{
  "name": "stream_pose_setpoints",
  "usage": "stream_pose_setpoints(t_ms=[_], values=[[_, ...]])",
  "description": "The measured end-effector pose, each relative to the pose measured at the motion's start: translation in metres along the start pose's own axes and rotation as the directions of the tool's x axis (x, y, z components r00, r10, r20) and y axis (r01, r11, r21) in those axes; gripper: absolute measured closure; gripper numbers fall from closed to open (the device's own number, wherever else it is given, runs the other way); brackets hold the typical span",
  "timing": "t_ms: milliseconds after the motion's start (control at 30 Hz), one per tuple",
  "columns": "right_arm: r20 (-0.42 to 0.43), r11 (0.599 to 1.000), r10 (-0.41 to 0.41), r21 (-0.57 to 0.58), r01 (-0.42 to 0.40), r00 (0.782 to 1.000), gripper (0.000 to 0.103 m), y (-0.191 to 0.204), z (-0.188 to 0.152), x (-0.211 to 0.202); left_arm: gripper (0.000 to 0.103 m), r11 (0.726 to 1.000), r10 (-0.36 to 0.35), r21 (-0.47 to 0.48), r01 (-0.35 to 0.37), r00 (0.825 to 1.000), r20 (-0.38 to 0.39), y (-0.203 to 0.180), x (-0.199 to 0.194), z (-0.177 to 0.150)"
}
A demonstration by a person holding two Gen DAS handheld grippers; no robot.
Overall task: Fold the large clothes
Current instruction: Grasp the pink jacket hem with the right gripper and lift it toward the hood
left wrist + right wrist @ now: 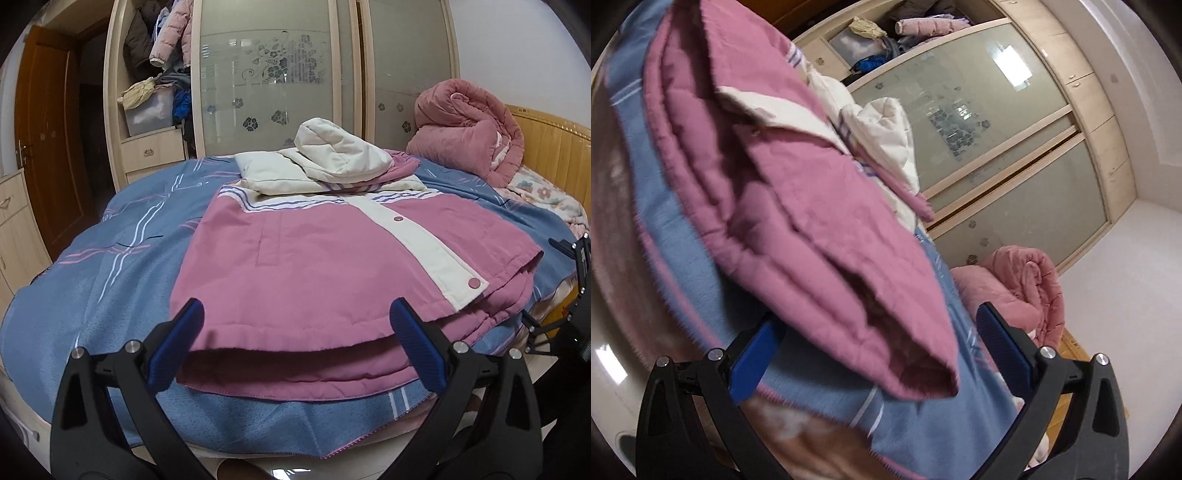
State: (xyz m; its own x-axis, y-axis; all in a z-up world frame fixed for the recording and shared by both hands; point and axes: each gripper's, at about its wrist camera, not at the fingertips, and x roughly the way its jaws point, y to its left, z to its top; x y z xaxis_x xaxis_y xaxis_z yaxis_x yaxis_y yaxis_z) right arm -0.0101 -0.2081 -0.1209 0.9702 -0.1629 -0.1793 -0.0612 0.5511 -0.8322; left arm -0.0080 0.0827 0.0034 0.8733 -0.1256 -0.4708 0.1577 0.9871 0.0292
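- While both claws hang spread and empty, a pink padded jacket (pixel 325 266) lies folded on a blue striped bedsheet (pixel 122 266), its hem nearest the left wrist camera.
- Left claw (pixel 295 343) straddles the jacket's hem at 6 o'clock, blue pads (pixel 177 343) wide apart, gripping nothing.
- Right claw (pixel 882 354), in a tilted, blurred view, frames the jacket's (pixel 798 206) folded corner, pads apart.
- Cream hood (pixel 340 151) rests on the jacket at 12 o'clock.
- Rolled pink quilt (pixel 469 136) sits at 2 o'clock.
- Wardrobe (pixel 273 77) with frosted doors stands behind the bed.
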Motion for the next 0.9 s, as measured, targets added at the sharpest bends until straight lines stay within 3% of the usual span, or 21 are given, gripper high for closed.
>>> stream_pose_setpoints(t_ms=[167, 233, 267, 300, 400, 533, 633, 767, 900], values=[[0.006, 0.999, 0.011, 0.035, -0.011, 1.0, 0.004, -0.01, 0.013, 0.023, 0.002, 1.0, -0.009, 0.024, 0.009, 1.0, -0.015, -0.003, 0.003, -0.002], [0.01, 0.983, 0.112, 0.143, -0.112, 0.994, 0.035, -0.027, 0.02, 0.028, 0.002, 0.999, -0.018, 0.038, 0.019, 1.0, -0.022, -0.005, 0.003, -0.004], [0.02, 0.958, 0.179, 0.223, -0.179, 0.984, 0.06, -0.04, 0.022, 0.03, 0.002, 0.998, -0.026, 0.055, 0.028, 0.999, -0.025, -0.007, 0.003, -0.006], [0.03, 0.945, 0.198, 0.259, -0.199, 0.98, 0.071, -0.046, 0.025, 0.028, 0.002, 0.997, -0.032, 0.067, 0.033, 0.999, -0.024, -0.009, 0.002, -0.006], [0.048, 0.917, 0.231, 0.323, -0.235, 0.972, 0.087, -0.057, 0.031, 0.026, 0.002, 0.989, -0.04, 0.14, 0.041, 0.999, -0.006, -0.019, -0.004, -0.011], [0.061, 0.851, 0.3, 0.433, -0.296, 0.952, 0.09, -0.074, 0.039, 0.032, 0.002, 0.96, -0.041, 0.278, 0.037, 0.999, 0.01, -0.04, -0.009, -0.021], [0.082, 0.829, 0.305, 0.468, -0.307, 0.949, 0.09, -0.084, 0.047, 0.032, 0.002, 0.917, -0.044, 0.397, 0.037, 0.999, 0.008, -0.06, -0.008, -0.033], [0.111, 0.792, 0.309, 0.52, -0.32, 0.944, 0.09, -0.096, 0.051, 0.032, 0.002, 0.819, 0.0, 0.572, -0.034, 0.998, 0.06, -0.088, -0.007, -0.053], [0.136, 0.76, 0.312, 0.558, -0.333, 0.94, 0.09, -0.108, 0.053, 0.032, 0.002, 0.755, 0.052, 0.649, -0.094, 0.995, 0.084, -0.1, 0.005, -0.06]])
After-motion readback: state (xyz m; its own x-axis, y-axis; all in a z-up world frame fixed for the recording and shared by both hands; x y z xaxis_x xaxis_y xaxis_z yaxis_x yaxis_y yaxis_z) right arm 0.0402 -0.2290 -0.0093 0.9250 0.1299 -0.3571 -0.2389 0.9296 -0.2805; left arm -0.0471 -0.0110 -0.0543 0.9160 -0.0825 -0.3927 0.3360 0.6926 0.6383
